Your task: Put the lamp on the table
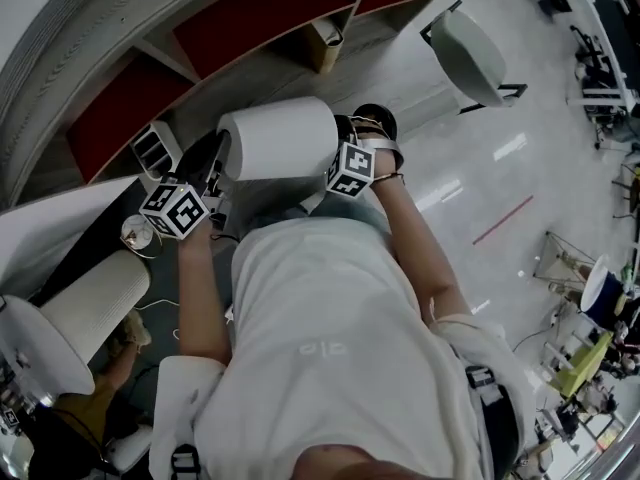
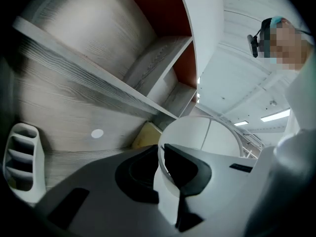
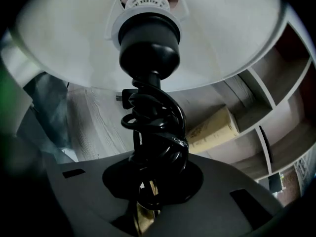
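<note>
The lamp hangs in front of my chest, carried between both grippers. Its white drum shade (image 1: pixel 280 138) lies on its side, and the black base (image 1: pixel 376 118) shows to the right of it. My left gripper (image 1: pixel 218 166) is shut on the shade's thin rim (image 2: pixel 159 168), with the shade's inside (image 2: pixel 197 132) ahead of the jaws. My right gripper (image 1: pixel 350 138) is shut on the lamp's stem, which is wrapped in coiled black cord (image 3: pixel 155 127). The black bulb socket (image 3: pixel 148 48) and the shade's underside (image 3: pixel 227 38) are above it.
Wooden shelving with red back panels (image 1: pixel 250 18) stands ahead, with a tan box (image 1: pixel 326 44) in one bay. A white slotted organiser (image 1: pixel 154 148) sits by a dark desk top (image 1: pixel 105 230). A second white shade (image 1: pixel 95 303) lies at lower left, and a white chair (image 1: pixel 470 58) at upper right.
</note>
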A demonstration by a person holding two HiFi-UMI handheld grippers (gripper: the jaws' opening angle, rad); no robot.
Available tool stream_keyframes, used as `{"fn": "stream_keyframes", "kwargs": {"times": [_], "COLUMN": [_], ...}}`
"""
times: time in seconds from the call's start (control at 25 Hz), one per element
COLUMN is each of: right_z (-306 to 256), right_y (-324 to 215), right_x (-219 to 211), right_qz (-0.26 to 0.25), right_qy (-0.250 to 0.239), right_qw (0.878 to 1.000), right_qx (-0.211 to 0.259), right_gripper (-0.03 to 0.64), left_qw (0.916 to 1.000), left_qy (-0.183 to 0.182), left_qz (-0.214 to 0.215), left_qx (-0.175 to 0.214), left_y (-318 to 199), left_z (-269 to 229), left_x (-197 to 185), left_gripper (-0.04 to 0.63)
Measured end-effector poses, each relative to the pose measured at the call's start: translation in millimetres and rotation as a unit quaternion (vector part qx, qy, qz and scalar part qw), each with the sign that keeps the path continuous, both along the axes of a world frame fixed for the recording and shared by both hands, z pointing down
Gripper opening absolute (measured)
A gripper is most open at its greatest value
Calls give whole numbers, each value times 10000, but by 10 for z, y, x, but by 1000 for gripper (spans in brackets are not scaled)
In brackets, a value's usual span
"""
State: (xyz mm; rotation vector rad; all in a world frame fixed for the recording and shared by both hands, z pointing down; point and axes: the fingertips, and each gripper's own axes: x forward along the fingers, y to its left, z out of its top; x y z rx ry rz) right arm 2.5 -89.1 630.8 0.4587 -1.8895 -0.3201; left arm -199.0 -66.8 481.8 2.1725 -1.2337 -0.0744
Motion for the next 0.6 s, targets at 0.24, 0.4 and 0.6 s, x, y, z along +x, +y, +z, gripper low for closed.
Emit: {"fn": "stream_keyframes", "kwargs": {"times": [0.24,0.4,0.6], "right_z": [225,348,451], "right_y": [-178,-241,-284], "right_x": [-340,-431,-548], "right_qz": [-837,-1242,-1612], "right_qy": [-224,-355,-474], "right_qw": [9960,9908,9837], "right_qx": [-222,-405,-634], "right_gripper": [92,92,95], "left_qw": [9958,9903,9830], "left_qy": [-189,-279,-439], "left_qz": [-864,-1310,-1695], "left_qx": [-216,-377,-547], "left_y": [121,160,165], "left_z": [104,159,196], "left_x": [-192,-184,-209], "left_gripper": [51,51,51]}}
